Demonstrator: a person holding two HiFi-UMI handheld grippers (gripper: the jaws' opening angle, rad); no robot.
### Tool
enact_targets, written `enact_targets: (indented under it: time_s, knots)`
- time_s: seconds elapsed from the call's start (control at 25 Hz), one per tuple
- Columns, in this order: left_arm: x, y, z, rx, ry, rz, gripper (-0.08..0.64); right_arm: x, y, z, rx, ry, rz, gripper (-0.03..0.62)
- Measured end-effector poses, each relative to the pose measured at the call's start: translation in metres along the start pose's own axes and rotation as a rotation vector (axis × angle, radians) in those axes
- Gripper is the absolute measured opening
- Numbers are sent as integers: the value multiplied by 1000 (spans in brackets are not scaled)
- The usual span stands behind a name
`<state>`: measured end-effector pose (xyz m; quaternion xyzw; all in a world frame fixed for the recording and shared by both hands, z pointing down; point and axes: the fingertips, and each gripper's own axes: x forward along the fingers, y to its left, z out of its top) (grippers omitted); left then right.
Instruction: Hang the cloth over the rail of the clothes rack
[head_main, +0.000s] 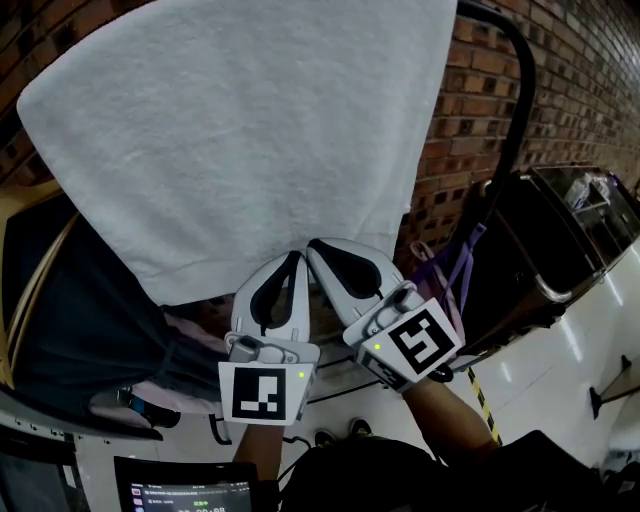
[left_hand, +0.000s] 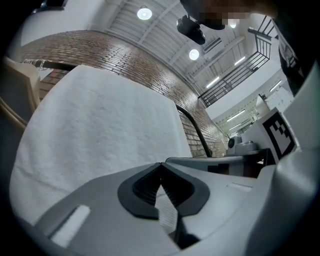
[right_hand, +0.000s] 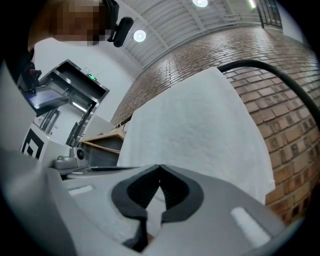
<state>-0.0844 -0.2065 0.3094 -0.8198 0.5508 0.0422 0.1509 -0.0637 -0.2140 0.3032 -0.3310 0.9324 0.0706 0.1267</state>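
A white terry cloth (head_main: 250, 140) hangs draped over the black rail (head_main: 515, 90) of the clothes rack and spreads wide down to its lower hem. My left gripper (head_main: 298, 256) and right gripper (head_main: 312, 246) point up side by side, their tips almost touching each other at that hem. Both are shut, and I see no fold of cloth pinched between the pads. The left gripper view shows its shut gripper (left_hand: 160, 165) with the cloth (left_hand: 105, 125) just beyond. The right gripper view shows the same: its gripper (right_hand: 159, 166) is shut and the cloth (right_hand: 200, 130) fills the frame above.
A brick wall (head_main: 480, 110) stands behind the rack. Dark fabric (head_main: 90, 320) hangs at the left beside a wooden frame (head_main: 20, 290). Purple straps (head_main: 450, 275) dangle at the right near a dark steel cabinet (head_main: 560, 230). A screen (head_main: 185, 492) sits at the bottom.
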Motion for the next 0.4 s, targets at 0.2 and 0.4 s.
enact_targets:
  time_s: [0.2,0.4]
  knots:
    - [-2,2,0,-6,-2,14,8,1,2,-3,1,-2,9,5]
    - [0,3,-1,-10,-4,16,8,2,0,-4,-1,-1,7,5]
